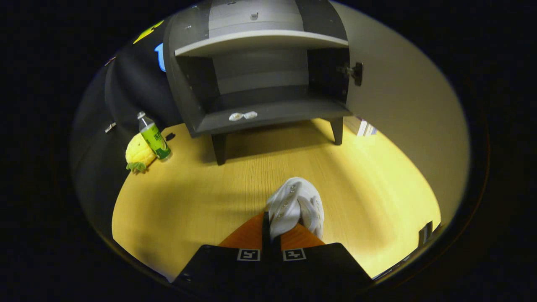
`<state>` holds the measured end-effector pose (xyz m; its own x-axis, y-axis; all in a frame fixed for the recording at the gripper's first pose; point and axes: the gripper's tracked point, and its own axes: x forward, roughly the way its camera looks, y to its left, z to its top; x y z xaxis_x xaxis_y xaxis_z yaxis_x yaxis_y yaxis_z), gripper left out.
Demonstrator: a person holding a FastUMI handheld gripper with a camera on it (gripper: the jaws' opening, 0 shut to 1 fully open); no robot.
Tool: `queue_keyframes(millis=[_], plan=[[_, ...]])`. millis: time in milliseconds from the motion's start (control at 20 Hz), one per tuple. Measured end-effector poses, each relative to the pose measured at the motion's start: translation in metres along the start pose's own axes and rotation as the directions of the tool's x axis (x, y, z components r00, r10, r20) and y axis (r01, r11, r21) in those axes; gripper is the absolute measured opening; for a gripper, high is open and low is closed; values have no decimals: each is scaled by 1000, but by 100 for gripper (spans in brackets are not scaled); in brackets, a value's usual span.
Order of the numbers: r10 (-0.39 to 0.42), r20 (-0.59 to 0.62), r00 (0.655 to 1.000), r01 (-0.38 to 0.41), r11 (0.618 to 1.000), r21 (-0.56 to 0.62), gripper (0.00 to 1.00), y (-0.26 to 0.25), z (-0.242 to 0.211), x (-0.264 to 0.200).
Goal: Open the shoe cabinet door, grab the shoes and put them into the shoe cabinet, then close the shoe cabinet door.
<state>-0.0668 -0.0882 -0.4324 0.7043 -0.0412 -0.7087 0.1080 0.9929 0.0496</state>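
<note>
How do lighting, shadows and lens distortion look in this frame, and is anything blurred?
Gripper view: fisheye bends the cabinet shelves and its open door into curves; the wooden floor is evenly lit, with a soft shadow under the cabinet; the white shoes, pinched in the gripper, are slightly overexposed; the bottle stays sharp.

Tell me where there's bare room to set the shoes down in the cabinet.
The gripper is shut on the white shoes. The cabinet's lower shelf is bare behind and to the right of the small white packets at its front edge. The upper shelf looks bare too. The open door leaves the way in clear.
</note>
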Motion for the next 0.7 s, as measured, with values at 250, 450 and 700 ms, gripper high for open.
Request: queue_keyframes(millis=[250, 450, 700], plan=[[24, 168, 985, -21, 1000, -23, 5, 19, 99, -40], [56, 286, 956, -50, 998, -27, 5, 30, 177, -65], [87, 423, 902, -74, 996, -47, 5, 33, 263, -82]])
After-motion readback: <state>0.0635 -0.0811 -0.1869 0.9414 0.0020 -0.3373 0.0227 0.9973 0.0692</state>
